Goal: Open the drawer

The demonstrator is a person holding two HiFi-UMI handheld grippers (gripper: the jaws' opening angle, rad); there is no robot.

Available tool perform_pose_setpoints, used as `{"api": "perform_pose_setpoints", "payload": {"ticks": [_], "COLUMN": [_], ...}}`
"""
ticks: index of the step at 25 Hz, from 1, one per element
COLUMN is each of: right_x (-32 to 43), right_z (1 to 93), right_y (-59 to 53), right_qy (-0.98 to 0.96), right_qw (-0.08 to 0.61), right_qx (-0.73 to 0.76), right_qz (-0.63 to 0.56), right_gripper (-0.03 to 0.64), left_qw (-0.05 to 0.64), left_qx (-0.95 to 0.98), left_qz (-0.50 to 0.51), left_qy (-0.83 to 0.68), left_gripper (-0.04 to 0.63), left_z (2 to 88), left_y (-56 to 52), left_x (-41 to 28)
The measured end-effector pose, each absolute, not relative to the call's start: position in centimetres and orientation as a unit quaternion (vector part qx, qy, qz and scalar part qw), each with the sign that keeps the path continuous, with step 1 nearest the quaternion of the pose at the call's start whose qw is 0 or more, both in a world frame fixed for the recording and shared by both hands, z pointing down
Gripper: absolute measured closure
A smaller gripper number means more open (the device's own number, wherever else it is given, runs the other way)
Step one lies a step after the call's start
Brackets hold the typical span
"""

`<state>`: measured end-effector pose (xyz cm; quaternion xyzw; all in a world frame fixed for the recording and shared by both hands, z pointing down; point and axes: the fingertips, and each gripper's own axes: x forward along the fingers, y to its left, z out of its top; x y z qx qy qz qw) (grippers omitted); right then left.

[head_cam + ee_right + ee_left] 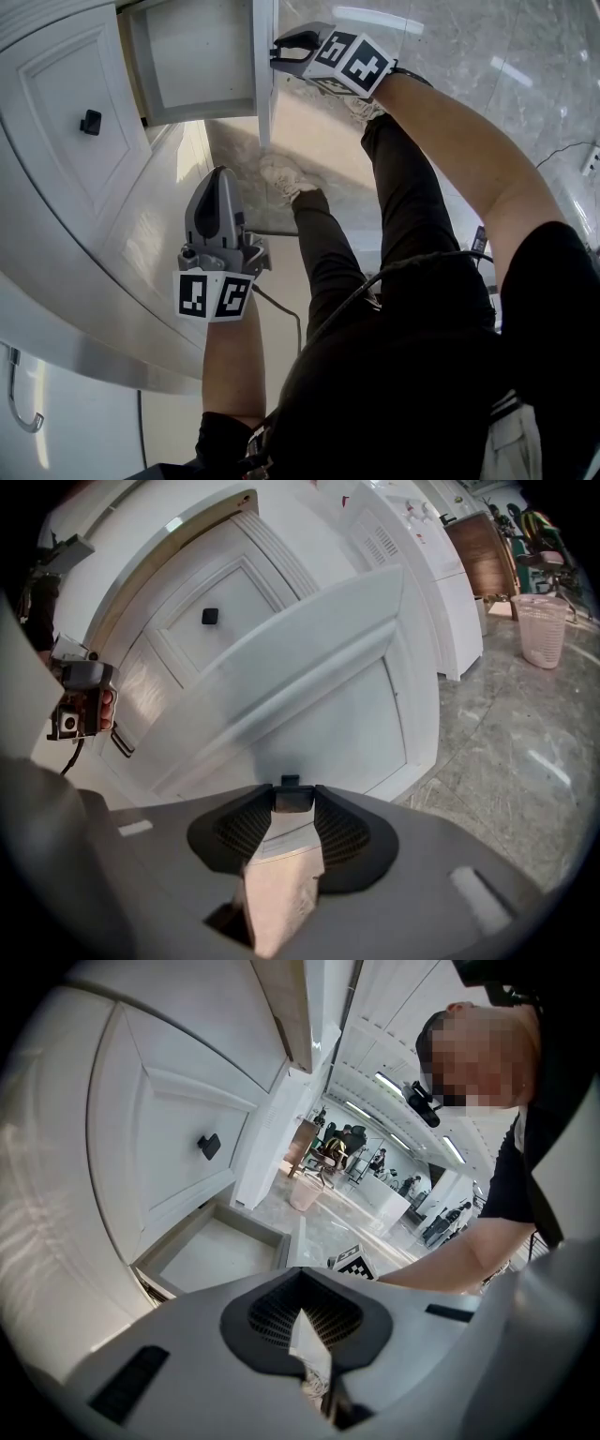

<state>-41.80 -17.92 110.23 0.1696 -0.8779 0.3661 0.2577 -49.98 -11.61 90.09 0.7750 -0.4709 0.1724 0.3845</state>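
Your right gripper [277, 52] has its jaws closed on the knob [294, 797] of the open drawer [202, 66]. Your left gripper [219, 178] hangs beside the cabinet [75, 141], jaws together.

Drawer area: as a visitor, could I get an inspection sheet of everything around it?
Surface: grey marble floor; no table seen.
Job's things: white cabinet drawer pulled open, empty; small black square knob on its front.
Clutter: nothing seen.
Grippers: right gripper closed on that knob; left gripper shut, empty, held apart from the drawer.
Cables: black cable looping across the person.
Surroundings: pink plastic basket on the floor.
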Motion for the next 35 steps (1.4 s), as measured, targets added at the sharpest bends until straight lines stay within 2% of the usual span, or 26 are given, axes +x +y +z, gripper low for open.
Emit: {"api": "perform_pose_setpoints", "payload": {"ticks": [13, 24, 27, 31, 35], "right_x": [-40.9, -37.4, -37.0, -36.0, -35.4], "right_z": [107.7, 96.4, 92.3, 87.0, 81.9], "right_y": [-18.2, -20.3, -20.9, -22.8, -24.3], "right_qy": [-0.861, -0.864, -0.868, -0.873, -0.875], "right_qw": [0.289, 0.28, 0.26, 0.245, 0.245], "right_qx": [0.188, 0.214, 0.215, 0.23, 0.246], "right_qz": [0.374, 0.359, 0.366, 0.353, 0.337], "right_gripper": [0.462, 0.466, 0.504, 0.611, 0.615], "left_qw": [0.372, 0.334, 0.324, 0.305, 0.293], "left_qx": [0.779, 0.802, 0.807, 0.816, 0.818], "left_qz": [0.151, 0.126, 0.129, 0.126, 0.105], "left_qy": [-0.482, -0.48, -0.477, -0.475, -0.483], "left_gripper": [0.604, 0.604, 0.604, 0.604, 0.604], "left_z": [84.9, 74.9, 71.9, 67.6, 62.8], "left_y": [-12.6, -16.1, -16.9, -18.5, -20.0], "left_x": [-50.1, -48.9, -48.7, -48.4, -48.8]}}
